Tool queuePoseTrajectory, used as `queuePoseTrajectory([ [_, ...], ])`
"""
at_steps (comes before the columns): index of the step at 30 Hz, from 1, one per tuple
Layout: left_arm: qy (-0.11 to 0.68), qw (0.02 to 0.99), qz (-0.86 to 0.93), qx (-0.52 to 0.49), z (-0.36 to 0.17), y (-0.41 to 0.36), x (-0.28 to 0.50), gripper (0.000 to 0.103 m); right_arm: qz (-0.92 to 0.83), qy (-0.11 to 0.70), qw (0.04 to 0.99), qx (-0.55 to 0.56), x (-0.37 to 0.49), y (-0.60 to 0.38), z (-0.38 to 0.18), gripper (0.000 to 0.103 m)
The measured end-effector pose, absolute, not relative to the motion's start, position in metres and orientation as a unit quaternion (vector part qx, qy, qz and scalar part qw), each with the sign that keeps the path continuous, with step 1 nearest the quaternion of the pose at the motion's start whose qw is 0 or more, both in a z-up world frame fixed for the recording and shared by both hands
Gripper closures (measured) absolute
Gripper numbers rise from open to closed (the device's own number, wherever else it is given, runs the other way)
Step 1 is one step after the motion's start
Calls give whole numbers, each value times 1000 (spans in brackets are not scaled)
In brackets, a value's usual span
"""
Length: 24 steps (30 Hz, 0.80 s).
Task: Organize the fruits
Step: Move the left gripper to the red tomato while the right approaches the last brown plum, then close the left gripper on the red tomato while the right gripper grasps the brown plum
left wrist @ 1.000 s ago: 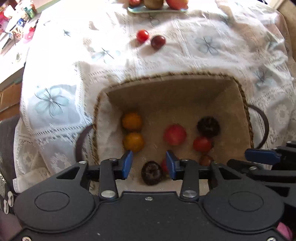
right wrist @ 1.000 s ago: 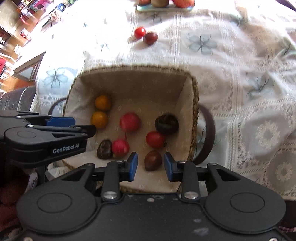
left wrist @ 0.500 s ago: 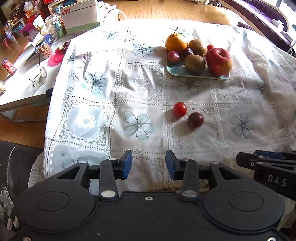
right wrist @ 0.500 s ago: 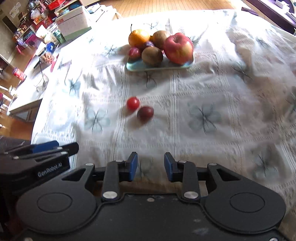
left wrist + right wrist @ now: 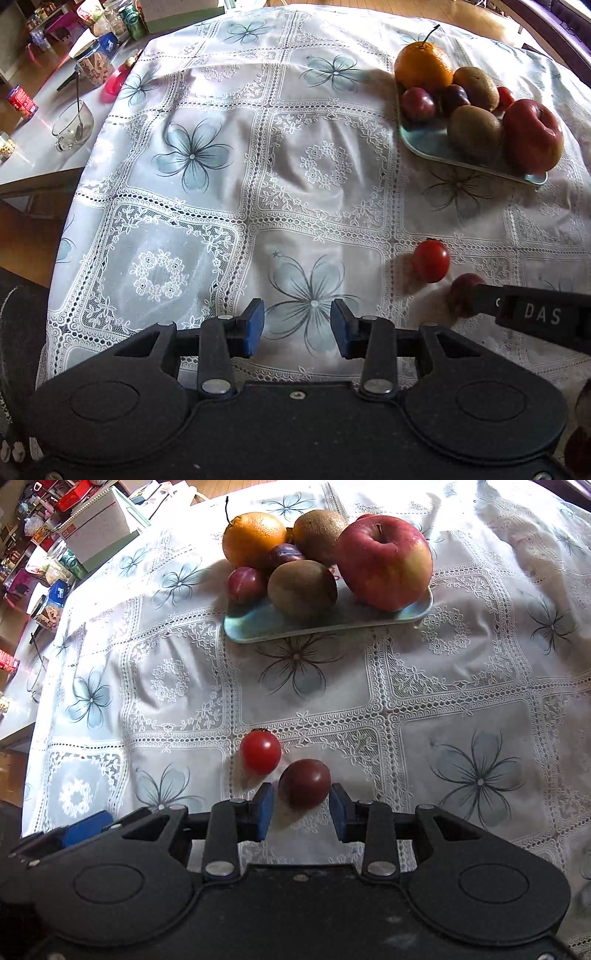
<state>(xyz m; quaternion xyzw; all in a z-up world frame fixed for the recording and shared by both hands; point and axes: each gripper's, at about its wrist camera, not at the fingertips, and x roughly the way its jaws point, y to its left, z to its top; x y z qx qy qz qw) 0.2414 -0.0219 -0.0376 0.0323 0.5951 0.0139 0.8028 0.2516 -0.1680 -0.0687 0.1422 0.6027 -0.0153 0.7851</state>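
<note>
Lace tablecloth (image 5: 461,686): right tool (image 5: 301,806) wide around half-hidden dark plum (image 5: 304,782); left tool (image 5: 297,328) wide, empty.

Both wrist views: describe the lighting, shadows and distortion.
Left wrist view: sun glares on the tablecloth; table edges bow from fisheye. Right wrist view: crisp; red tomato and dark plum cast soft shadows leftward, toward the camera.

On the tray (image 5: 258,629): one orange (image 5: 253,537), one apple (image 5: 384,561), two kiwis (image 5: 302,587), two plums (image 5: 245,584). On the tablecloth (image 5: 461,701): one cherry tomato (image 5: 260,752), one dark plum (image 5: 304,782). Two grippers (image 5: 301,808).
</note>
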Motion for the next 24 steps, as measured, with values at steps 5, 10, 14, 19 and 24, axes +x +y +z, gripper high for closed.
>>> queuePoseTrajectory([
  [5,599,801,21,15,-40,-9,245,54,-38,615,773,148,266,-165,-92,64],
  [10,600,800,23,11,-42,-4,248,54,-26,616,769,167,271,-162,-104,61],
  [14,601,799,17,10,-43,-7,249,54,-18,609,777,158,271,-162,-105,67],
  [19,597,802,-5,20,-43,-22,248,54,-21,607,775,174,261,-175,-99,68],
  [24,590,806,-40,26,-41,-46,250,55,-55,594,786,161,243,-196,-84,68],
])
